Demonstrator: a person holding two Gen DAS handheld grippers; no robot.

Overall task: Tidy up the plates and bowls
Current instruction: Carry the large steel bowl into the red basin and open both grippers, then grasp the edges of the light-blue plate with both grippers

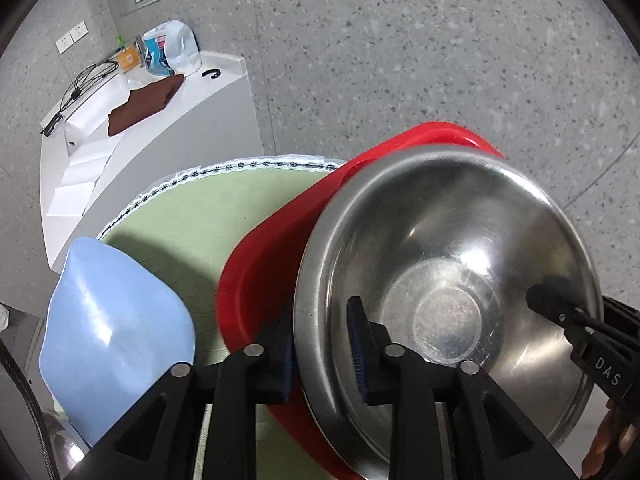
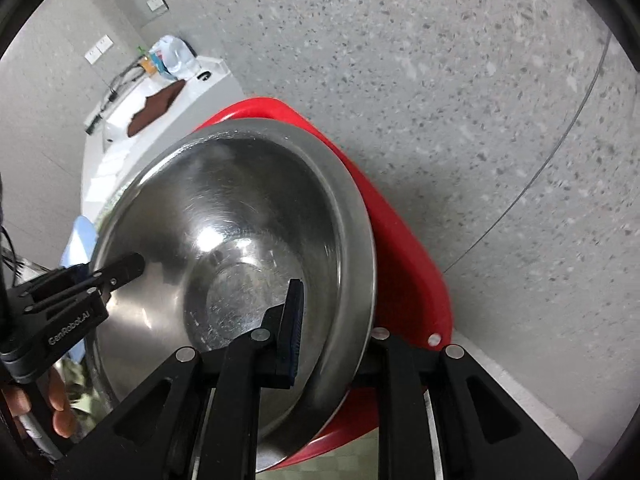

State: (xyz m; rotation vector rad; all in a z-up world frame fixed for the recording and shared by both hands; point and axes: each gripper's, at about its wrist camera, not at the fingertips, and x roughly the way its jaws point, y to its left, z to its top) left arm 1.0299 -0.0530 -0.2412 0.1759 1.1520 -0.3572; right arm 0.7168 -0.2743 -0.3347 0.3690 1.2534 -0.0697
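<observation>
A large steel bowl (image 1: 448, 280) sits nested in a red plastic basin (image 1: 272, 264), both lifted and tilted over a green round table (image 1: 192, 216). My left gripper (image 1: 320, 344) is shut on the left rims of the bowl and basin, one pad inside the bowl, one outside the basin. My right gripper (image 2: 332, 332) is shut on the opposite rims of the steel bowl (image 2: 224, 240) and red basin (image 2: 400, 248); its outer finger is hidden behind the basin. A light blue plate (image 1: 116, 340) lies at the table's left.
A white counter (image 1: 160, 120) stands beyond the table with a brown cloth (image 1: 144, 104), cables and bottles. Speckled grey floor (image 1: 440, 40) lies past the basin. Each gripper shows in the other's view.
</observation>
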